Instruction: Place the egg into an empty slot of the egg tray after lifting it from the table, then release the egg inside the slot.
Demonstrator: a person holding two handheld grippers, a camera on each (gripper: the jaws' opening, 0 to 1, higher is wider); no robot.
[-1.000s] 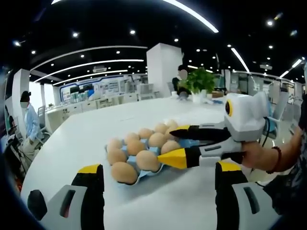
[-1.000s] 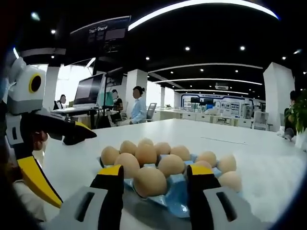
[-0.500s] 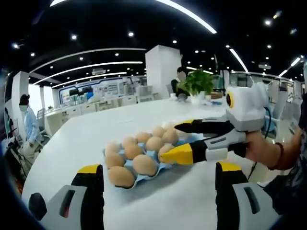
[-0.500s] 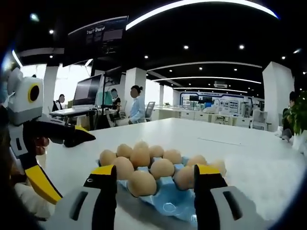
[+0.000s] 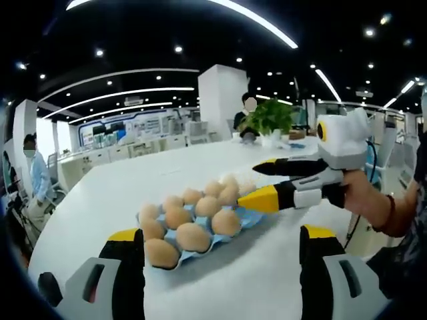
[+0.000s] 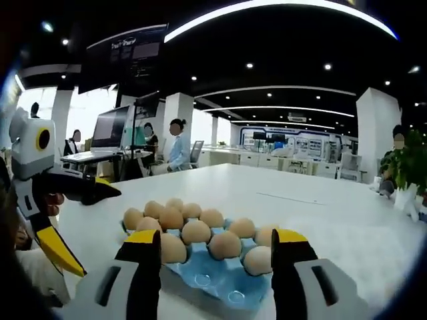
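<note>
Blue egg tray (image 5: 250,217) sits on the white bench (image 5: 120,193) in the left gripper view, brown eggs (image 5: 193,237) in its slots. Our left tongs (image 5: 217,277) hover low before it, jaws spread and empty. The right tongs (image 5: 267,183) reach in from the right, held by a hand (image 5: 363,200), and have lifted off the tray since a second ago.

From the right gripper view, our right tongs (image 6: 212,267) stand open and empty, now farther back from the tray (image 6: 207,280), whose two near slots show bare. Left tongs (image 6: 80,217) hang open at the left edge. We cannot pick out the placed egg among the eggs (image 6: 223,245).
</note>
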